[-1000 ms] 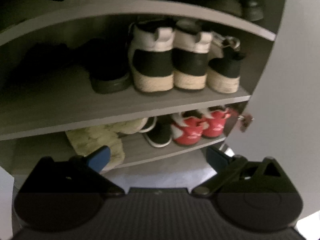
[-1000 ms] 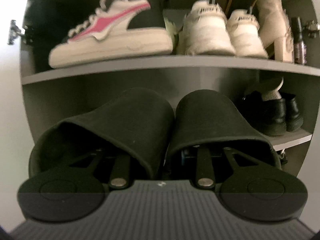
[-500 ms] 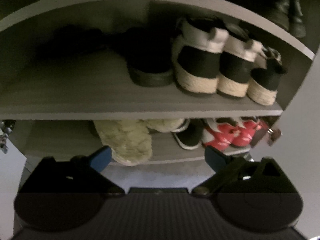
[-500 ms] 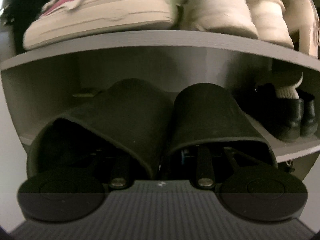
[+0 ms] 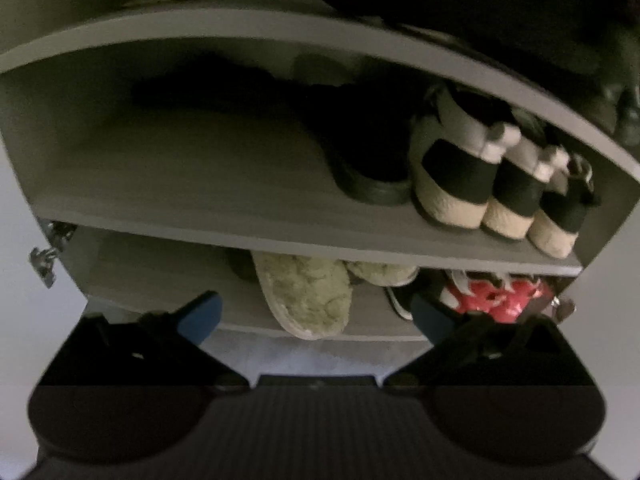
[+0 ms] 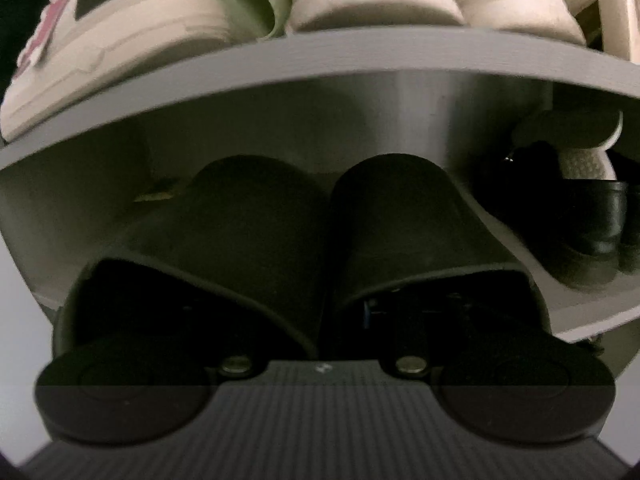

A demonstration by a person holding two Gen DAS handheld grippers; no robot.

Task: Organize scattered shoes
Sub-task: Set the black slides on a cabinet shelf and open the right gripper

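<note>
Right gripper [image 6: 324, 312] fingers sit inside two black slippers [image 6: 256, 236], apparently gripping them; left gripper [image 5: 316, 316] is open, empty. No legible labels.

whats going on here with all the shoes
A person is tidying shoes into a grey shoe cabinet. The right gripper has one finger inside each of a pair of black slides, carrying them at the mouth of a shelf beside black loafers. The left gripper is open and empty, facing lower shelves with fluffy slippers.
</note>
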